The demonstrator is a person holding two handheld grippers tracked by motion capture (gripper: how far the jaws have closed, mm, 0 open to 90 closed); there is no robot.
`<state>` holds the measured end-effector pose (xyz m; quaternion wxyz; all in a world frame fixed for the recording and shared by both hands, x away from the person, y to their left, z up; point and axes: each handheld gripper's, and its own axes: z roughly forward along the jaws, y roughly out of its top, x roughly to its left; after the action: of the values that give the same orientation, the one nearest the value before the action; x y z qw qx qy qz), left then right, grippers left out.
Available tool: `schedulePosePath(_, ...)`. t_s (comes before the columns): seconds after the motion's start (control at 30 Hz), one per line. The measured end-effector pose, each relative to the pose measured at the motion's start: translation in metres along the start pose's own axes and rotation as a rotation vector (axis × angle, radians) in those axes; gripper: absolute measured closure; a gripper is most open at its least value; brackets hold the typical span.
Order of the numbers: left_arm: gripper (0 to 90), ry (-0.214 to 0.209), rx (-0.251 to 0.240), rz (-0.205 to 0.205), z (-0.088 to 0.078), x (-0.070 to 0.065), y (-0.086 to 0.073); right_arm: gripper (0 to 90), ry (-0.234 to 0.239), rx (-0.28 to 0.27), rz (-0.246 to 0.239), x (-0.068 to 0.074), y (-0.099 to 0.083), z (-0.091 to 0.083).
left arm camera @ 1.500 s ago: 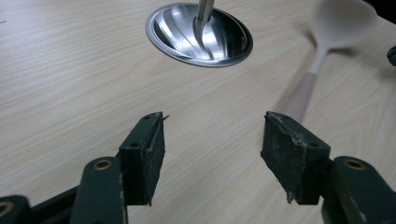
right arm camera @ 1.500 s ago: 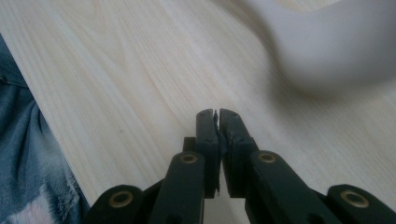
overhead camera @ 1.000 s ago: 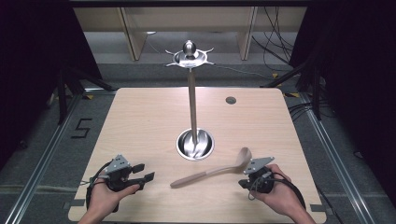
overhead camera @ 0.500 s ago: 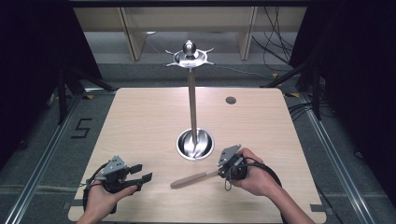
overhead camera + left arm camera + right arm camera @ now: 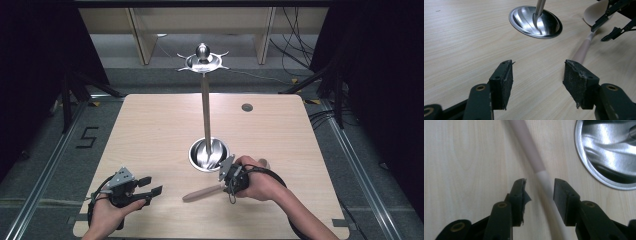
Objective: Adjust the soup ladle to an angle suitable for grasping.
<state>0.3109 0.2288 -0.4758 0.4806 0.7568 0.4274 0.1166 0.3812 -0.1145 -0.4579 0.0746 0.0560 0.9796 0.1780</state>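
Right gripper view: fingers [image 5: 520, 195] straddle the spoon [image 5: 541, 176] (untouched), just opened.

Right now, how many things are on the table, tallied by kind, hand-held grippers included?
Spoon: 1
Metal stand: 1
Hand-held grippers: 2, left and right
Total: 4

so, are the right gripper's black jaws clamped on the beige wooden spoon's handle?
No: in the right gripper view the right gripper has gaps between both pads and the beige wooden spoon's handle lying between them.
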Motion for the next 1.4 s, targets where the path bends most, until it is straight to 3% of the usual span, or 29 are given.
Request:
schedulePosePath(0.03,40.0,-0.002,0.000,0.015,0.000,0.001,0.000,60.9,0.000,0.000,0.000,0.000,0.000,0.000)
schedulePosePath(0.23,39.6,-0.004,-0.003,-0.011,0.001,0.000,-0.001,58.5,0.000,0.047,-0.081,-0.003,0.008,0.005)
schedulePosePath(0.27,39.6,-0.004,-0.002,-0.011,0.001,0.000,-0.001,58.5,0.008,0.067,-0.066,-0.002,0.008,0.005)
schedulePosePath(0.3,39.6,-0.001,-0.004,-0.010,0.001,-0.001,-0.001,58.2,0.018,0.075,-0.101,-0.002,0.009,0.010)
schedulePosePath(0.43,39.5,-0.002,-0.004,-0.012,0.001,-0.001,-0.001,59.4,0.022,0.115,-0.068,0.002,0.009,0.015)
schedulePosePath(0.47,39.5,-0.010,0.000,0.004,0.001,0.000,0.000,59.7,0.038,0.120,-0.073,0.002,0.010,0.018)
schedulePosePath(0.57,39.4,-0.002,0.005,-0.013,0.001,0.000,-0.001,64.9,0.035,0.112,-0.107,0.000,0.011,0.022)
schedulePosePath(0.6,39.4,-0.003,0.007,-0.012,0.001,0.000,-0.001,65.0,0.040,0.122,-0.080,0.001,0.011,0.022)
schedulePosePath(0.7,39.4,-0.001,0.008,-0.015,0.001,-0.001,-0.001,69.3,0.038,0.112,-0.101,-0.001,0.011,0.023)
schedulePosePath(1.03,39.3,-0.009,0.010,-0.017,0.002,-0.001,-0.001,71.8,0.043,0.114,-0.136,0.000,0.014,0.027)
schedulePosePath(1.2,39.3,-0.009,0.015,-0.002,0.002,0.000,-0.001,70.6,0.057,0.110,-0.129,0.001,0.014,0.027)
schedulePosePath(1.23,39.3,-0.006,0.010,-0.018,0.002,-0.001,-0.001,70.7,0.062,0.110,-0.103,0.003,0.014,0.027)
schedulePosePath(1.27,39.3,-0.009,0.009,-0.018,0.002,-0.001,-0.001,71.0,0.058,0.096,-0.145,0.001,0.015,0.028)
schedulePosePath(1.37,39.3,-0.010,0.008,-0.018,0.002,0.000,-0.001,71.9,0.065,0.098,-0.138,0.001,0.016,0.028)
schedulePosePath(1.4,39.3,-0.010,0.008,-0.019,0.002,0.000,-0.001,72.5,0.050,0.101,-0.155,0.002,0.016,0.028)
